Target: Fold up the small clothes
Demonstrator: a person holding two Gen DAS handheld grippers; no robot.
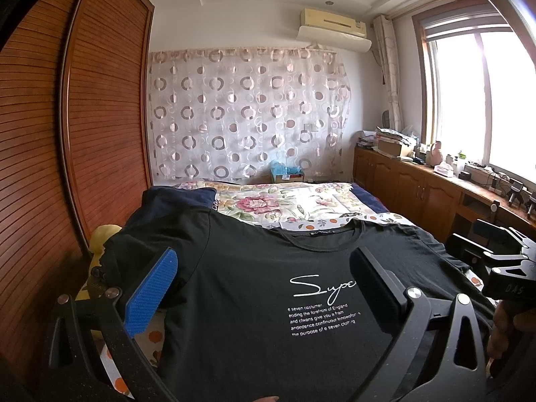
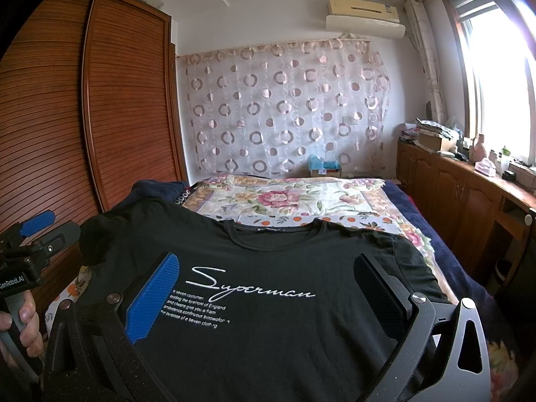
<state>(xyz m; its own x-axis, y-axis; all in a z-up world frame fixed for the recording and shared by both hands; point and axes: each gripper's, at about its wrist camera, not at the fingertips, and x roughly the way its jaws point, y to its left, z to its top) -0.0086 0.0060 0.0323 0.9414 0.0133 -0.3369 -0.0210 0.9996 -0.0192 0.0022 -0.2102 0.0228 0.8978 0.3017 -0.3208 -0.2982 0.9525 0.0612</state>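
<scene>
The left gripper (image 1: 264,288) had its jaws spread wide and held nothing; the black T-shirt (image 1: 254,301) showed in the gap between them, below and apart from the pads. The right gripper (image 2: 268,288) was in the same state: jaws fully apart, empty, hovering over the printed chest of the garment. Each gripper carried one blue pad (image 1: 152,293) and one black pad (image 1: 375,288), and each wrist view caught the other gripper at its edge.

The T-shirt lay face up and spread flat on the bed (image 2: 335,197), neckline toward the far wall and both sleeves out to the sides. This layout probably served to expose the hem and sleeves for a first fold. The level, side-by-side position of the two grippers suggested an approach before grasping; no fold was yet made.

Count: one T-shirt, two grippers, two hands, of which the left hand (image 2: 25,328) gripped a handle. Dark blue fabric (image 1: 174,201) lay beyond the left sleeve; whether it was another garment could not be told.
</scene>
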